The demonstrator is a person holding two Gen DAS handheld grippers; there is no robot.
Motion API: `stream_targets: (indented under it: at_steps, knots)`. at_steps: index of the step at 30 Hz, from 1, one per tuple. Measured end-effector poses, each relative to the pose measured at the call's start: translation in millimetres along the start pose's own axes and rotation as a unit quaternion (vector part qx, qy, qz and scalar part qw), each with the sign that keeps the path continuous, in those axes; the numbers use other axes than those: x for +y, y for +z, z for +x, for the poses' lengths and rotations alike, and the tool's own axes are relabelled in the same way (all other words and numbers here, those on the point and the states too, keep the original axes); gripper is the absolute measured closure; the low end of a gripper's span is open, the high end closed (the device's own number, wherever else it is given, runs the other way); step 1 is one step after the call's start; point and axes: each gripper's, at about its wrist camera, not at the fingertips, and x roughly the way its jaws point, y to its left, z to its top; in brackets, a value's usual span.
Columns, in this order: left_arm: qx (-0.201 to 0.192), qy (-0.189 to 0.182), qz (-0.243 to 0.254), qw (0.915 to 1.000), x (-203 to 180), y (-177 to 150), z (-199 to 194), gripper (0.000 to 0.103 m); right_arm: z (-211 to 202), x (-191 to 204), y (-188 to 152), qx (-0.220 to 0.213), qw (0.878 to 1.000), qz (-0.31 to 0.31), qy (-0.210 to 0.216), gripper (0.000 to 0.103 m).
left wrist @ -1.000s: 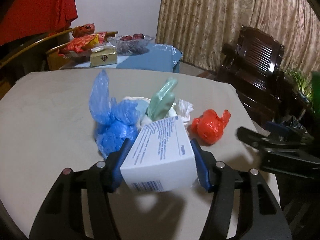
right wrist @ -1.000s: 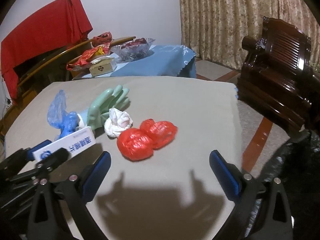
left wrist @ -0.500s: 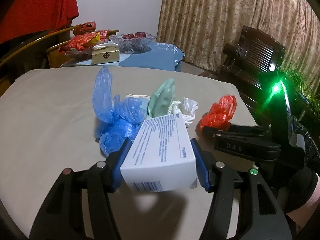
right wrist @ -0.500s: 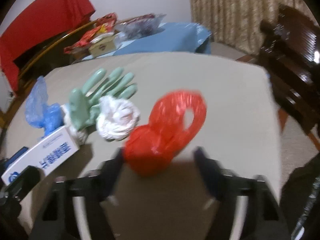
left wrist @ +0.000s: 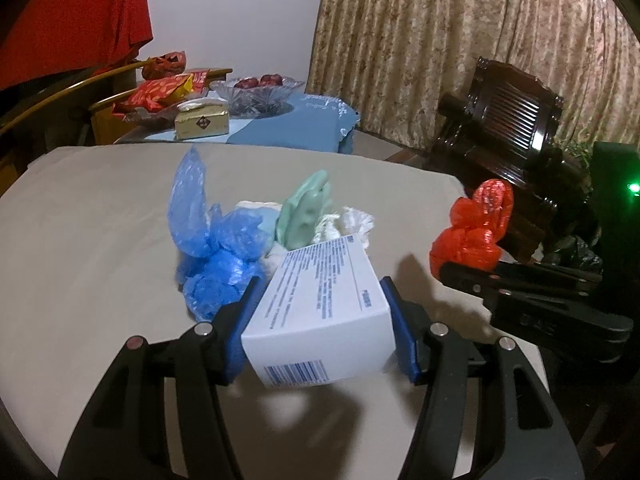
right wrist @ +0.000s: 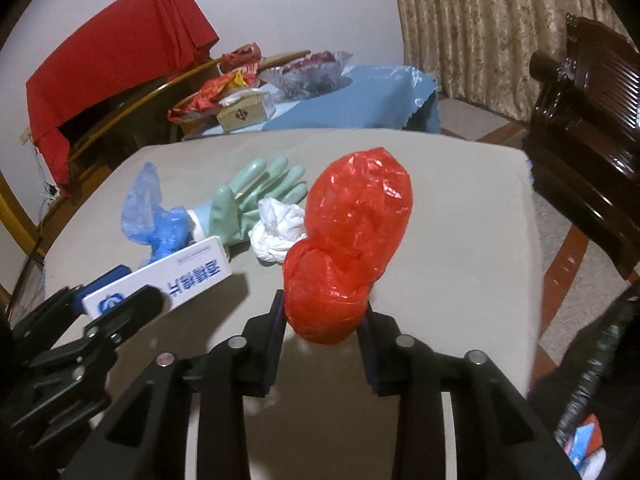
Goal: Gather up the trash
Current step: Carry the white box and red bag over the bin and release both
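Two items are held clear of the worktop [right wrist: 460,240] (likely for binning): the box [left wrist: 320,320] is pinched by the left tool [left wrist: 320,334], the red bag [right wrist: 348,252] by the right tool [right wrist: 322,322].

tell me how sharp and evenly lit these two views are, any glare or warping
Left wrist view: sharp, the white box in the left gripper throws a soft shadow on the table; a green light glares at the right edge. Right wrist view: sharp, glossy highlights on the red bag in the right gripper; fisheye bends both, corners black.
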Motion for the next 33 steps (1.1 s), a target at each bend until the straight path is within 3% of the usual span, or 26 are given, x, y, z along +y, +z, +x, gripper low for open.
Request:
stream_targets:
  at_steps: [19, 33]
  knots:
    - [-0.050, -0.054, 0.041, 0.9964, -74, 6, -69, 0.046, -120, -17, -20, -0.061, 0.997, 0.017, -0.041, 0.070]
    - [-0.065, -0.131, 0.092, 0.9850, -157, -1, -94, 0.046, -201, -69, -55, -0.086, 0.990, 0.052, -0.102, 0.070]
